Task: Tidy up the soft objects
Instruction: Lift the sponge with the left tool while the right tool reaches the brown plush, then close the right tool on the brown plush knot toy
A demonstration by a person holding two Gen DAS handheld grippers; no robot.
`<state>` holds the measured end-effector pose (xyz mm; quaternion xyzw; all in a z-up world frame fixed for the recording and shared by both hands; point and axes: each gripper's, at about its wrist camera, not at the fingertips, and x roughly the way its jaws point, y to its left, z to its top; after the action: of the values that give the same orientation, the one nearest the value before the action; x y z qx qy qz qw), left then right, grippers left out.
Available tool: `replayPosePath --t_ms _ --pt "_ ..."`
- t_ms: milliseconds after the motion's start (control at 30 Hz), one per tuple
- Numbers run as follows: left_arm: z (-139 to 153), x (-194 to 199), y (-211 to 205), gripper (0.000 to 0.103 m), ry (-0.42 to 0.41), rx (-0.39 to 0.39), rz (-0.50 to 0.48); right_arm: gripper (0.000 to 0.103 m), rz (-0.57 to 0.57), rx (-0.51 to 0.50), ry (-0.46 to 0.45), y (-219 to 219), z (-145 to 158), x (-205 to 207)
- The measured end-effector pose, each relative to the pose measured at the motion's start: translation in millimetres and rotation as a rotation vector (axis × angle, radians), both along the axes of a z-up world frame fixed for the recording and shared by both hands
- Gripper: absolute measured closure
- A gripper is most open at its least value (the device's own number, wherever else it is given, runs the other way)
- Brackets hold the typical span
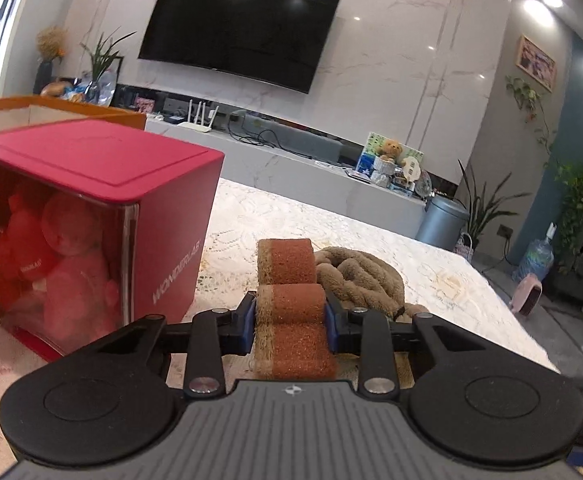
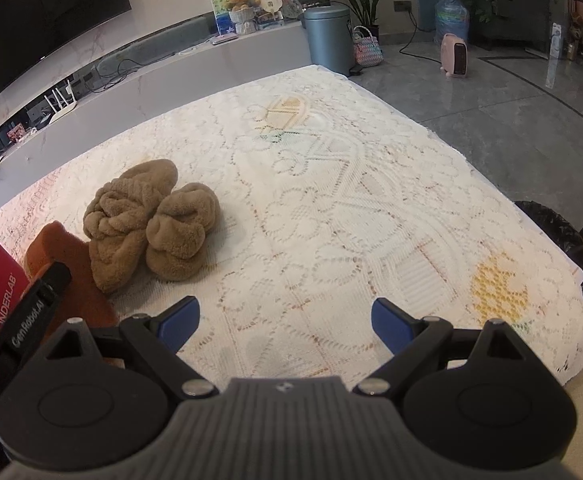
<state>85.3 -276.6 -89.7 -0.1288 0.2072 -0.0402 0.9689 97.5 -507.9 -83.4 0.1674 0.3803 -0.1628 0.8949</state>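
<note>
A rust-orange scouring sponge (image 1: 291,312) with a tan edge lies in humps on the lace-covered table (image 2: 331,200). My left gripper (image 1: 290,314) is shut on it, its blue pads (image 1: 247,328) pressing the middle hump from both sides. Just behind the sponge sits a crumpled brown towel (image 1: 355,280). In the right wrist view the towel (image 2: 151,224) lies at the left, the sponge (image 2: 63,252) beside it, partly hidden by the left gripper's black body. My right gripper (image 2: 286,306) hovers open over bare lace, holding nothing, to the right of the towel.
A red box (image 1: 91,200) with a clear front holds pink plush toys, close to the left of the sponge; an orange box (image 1: 51,108) stands behind it. The table ends at the right, above grey floor. A black-lined bin (image 2: 551,232) stands by that edge.
</note>
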Motion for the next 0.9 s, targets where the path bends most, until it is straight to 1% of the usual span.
replayPosePath --t_ms 133,233,333,400,467,500,533,567,600,633,667,700,733,767,800,833,900 --pt "6 -9 -1 0.067 0.002 0.098 -0.027 0.012 0.005 -0.013 -0.002 1 0 0" --pt "6 -16 2 0.067 -0.003 0.141 -0.091 0.012 -0.022 -0.019 -0.003 1 0 1" --pt "6 -19 4 0.067 0.005 0.179 -0.12 0.012 -0.001 -0.017 -0.017 7 -1 5" --pt "2 -21 2 0.067 -0.02 0.208 -0.144 0.012 0.021 -0.024 -0.053 11 -5 10" --pt "-3 -24 -4 0.067 -0.051 0.244 -0.162 0.012 -0.014 -0.051 -0.115 14 -10 16" --pt "-5 -26 -7 0.066 -0.064 0.263 -0.167 0.011 -0.03 -0.057 -0.127 15 -13 20" --pt "-7 -27 -11 0.066 -0.069 0.282 -0.173 0.011 -0.024 -0.051 -0.131 16 -16 25" --pt "-10 -26 -13 0.065 -0.057 0.291 -0.187 0.011 -0.004 -0.045 -0.141 19 -18 30" --pt "-14 -23 -14 0.063 -0.025 0.286 -0.202 0.011 0.021 -0.049 -0.158 23 -21 35" --pt "-19 -19 -13 0.058 0.025 0.263 -0.206 0.009 0.047 -0.07 -0.186 30 -23 39" --pt "-24 -12 -9 0.058 0.088 0.22 -0.203 0.005 0.081 -0.106 -0.217 39 -24 44" --pt "-27 -8 -2 0.061 0.128 0.171 -0.182 0.003 0.126 -0.155 -0.246 48 -25 48" --pt "-27 -10 2 0.064 0.099 0.151 -0.151 0.003 0.182 -0.216 -0.262 59 -27 52" --pt "-28 -9 3 0.067 0.094 0.166 -0.122 0.003 0.241 -0.268 -0.258 68 -29 57" --pt "-29 -8 5 0.067 0.093 0.167 -0.112 0.003 0.298 -0.282 -0.243 74 -30 62" --pt "-31 -6 7 0.067 0.096 0.157 -0.112 0.003 0.33 -0.29 -0.239 78 -31 66" --pt "-30 -4 9 0.067 0.093 0.143 -0.113 0.003 0.335 -0.283 -0.211 81 -33 75"
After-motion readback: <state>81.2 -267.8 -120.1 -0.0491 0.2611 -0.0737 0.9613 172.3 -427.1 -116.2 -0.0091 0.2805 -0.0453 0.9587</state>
